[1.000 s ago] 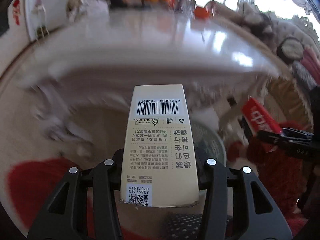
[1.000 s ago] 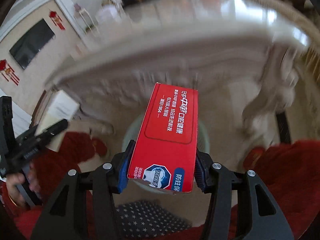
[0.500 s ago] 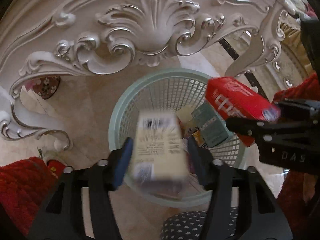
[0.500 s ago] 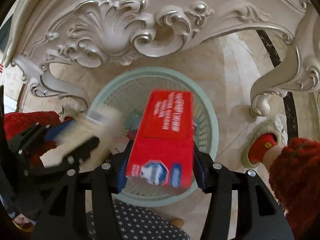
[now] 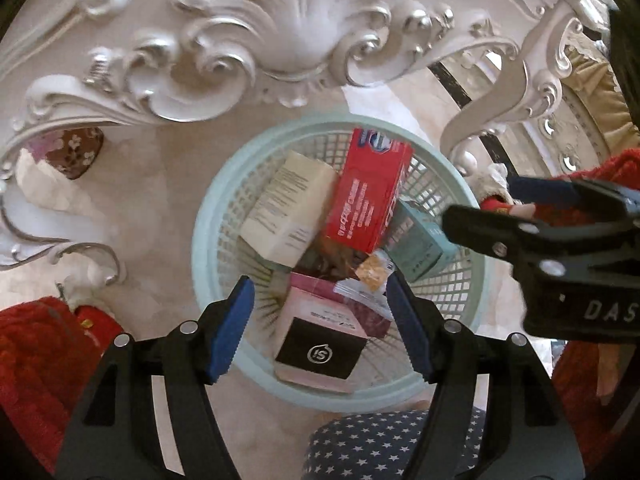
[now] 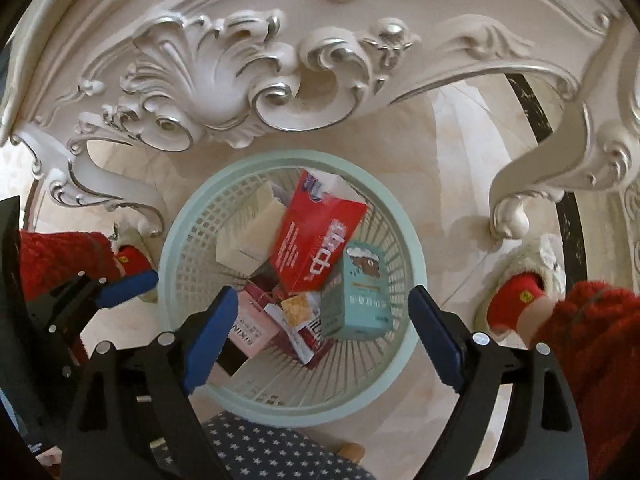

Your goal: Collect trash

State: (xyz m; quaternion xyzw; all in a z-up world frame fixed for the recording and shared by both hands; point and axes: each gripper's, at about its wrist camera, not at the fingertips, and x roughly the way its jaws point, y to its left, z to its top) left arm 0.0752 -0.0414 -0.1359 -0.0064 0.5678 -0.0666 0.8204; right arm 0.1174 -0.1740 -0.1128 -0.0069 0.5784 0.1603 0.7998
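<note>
In the centre of the frame we see the red box [image 5: 366, 200] and the cream box [image 5: 289, 209] lying side by side, touching, inside the pale green basket [image 5: 204, 216], on top of a teal box [image 5: 420, 246], a pink box [image 5: 320, 340] and some wrappers. Our left gripper [image 5: 320, 326] at the bottom of the frame hangs over the basket with its blue pads spread wide and nothing between them, and our right gripper [image 6: 320, 338] is likewise spread and empty above it. The basket stands on the marble floor [image 5: 152, 208] below the carved white table [image 5: 256, 40] that fills the upper part of the frame.
</note>
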